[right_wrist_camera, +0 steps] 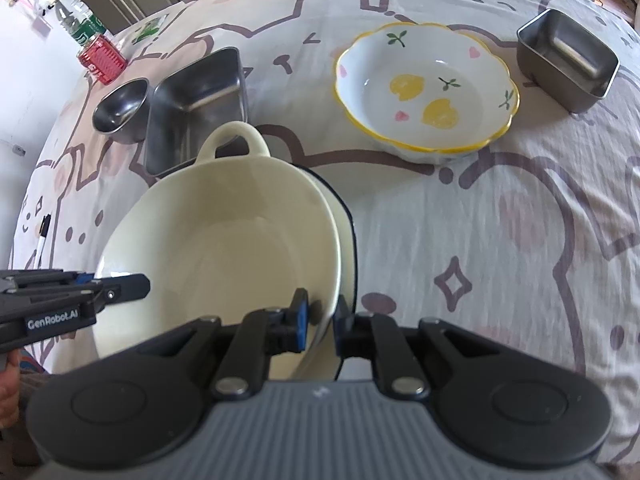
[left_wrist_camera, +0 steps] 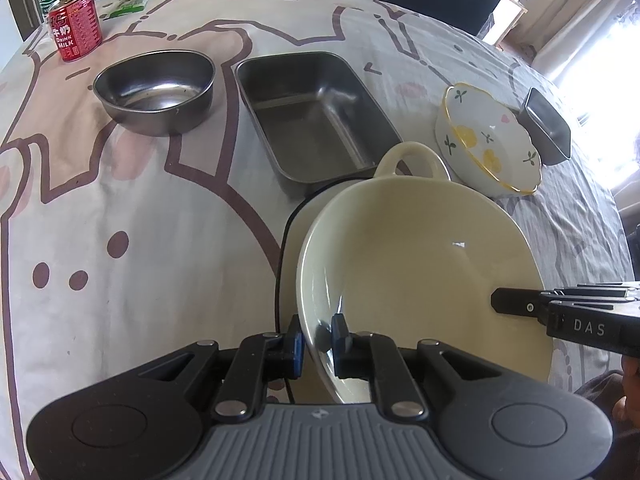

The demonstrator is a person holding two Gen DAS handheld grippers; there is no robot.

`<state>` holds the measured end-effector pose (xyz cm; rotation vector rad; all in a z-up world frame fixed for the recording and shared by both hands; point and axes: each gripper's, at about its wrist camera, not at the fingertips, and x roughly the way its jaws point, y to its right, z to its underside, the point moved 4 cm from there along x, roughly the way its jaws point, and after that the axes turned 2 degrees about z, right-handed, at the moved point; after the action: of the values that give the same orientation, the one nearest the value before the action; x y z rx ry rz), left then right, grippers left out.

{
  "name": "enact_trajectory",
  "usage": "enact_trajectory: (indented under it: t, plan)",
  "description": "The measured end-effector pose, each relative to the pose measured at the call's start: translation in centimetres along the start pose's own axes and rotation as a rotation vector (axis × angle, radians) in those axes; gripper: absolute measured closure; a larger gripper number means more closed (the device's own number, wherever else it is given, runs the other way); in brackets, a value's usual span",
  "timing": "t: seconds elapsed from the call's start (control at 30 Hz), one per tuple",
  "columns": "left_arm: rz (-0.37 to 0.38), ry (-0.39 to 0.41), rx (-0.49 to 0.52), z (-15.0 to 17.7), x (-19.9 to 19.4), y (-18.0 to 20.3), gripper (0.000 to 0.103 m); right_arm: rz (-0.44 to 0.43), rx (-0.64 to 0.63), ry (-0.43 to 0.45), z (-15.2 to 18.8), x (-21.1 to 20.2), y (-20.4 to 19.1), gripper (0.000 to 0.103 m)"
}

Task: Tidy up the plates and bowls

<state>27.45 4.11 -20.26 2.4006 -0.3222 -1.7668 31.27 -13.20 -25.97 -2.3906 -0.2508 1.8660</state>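
Both grippers are clamped on the rim of the cream bowl (left_wrist_camera: 420,256), the left gripper (left_wrist_camera: 318,340) on its left side and the right gripper (right_wrist_camera: 320,318) on its right, one finger inside and one outside in each case. The bowl sits over a white plate with a dark rim (right_wrist_camera: 347,224) near the front edge of the table (left_wrist_camera: 120,240), tilted slightly, so I judge it is being set onto or lifted off that plate; which, I cannot tell. Little else looks gathered: the flowered bowl (right_wrist_camera: 426,88) stands alone toward the right edge, the small steel box (right_wrist_camera: 568,60) near the far right corner, the steel tray (left_wrist_camera: 312,116) and round steel bowl (left_wrist_camera: 156,90) side by side toward the far left, beside a red can (left_wrist_camera: 75,26)
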Motion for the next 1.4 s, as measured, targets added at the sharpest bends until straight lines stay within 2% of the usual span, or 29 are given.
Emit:
enact_trajectory:
  t: [0.43, 0.97, 1.4]
  plan:
    - [-0.009, -0.012, 0.013, 0.1, 0.3, 0.0, 0.088, -0.003, -0.003, -0.021, 0.0, 0.6, -0.1, 0.087]
    - [0.003, -0.024, -0.003, 0.0, 0.5, -0.2, 0.089, -0.088, 0.147, -0.085, -0.2, 1.4, 1.5, 0.088]
    - [0.008, -0.029, -0.018, 0.0, 0.2, -0.4, 0.089, -0.108, 0.165, -0.097, -0.2, 1.3, 2.0, 0.084]
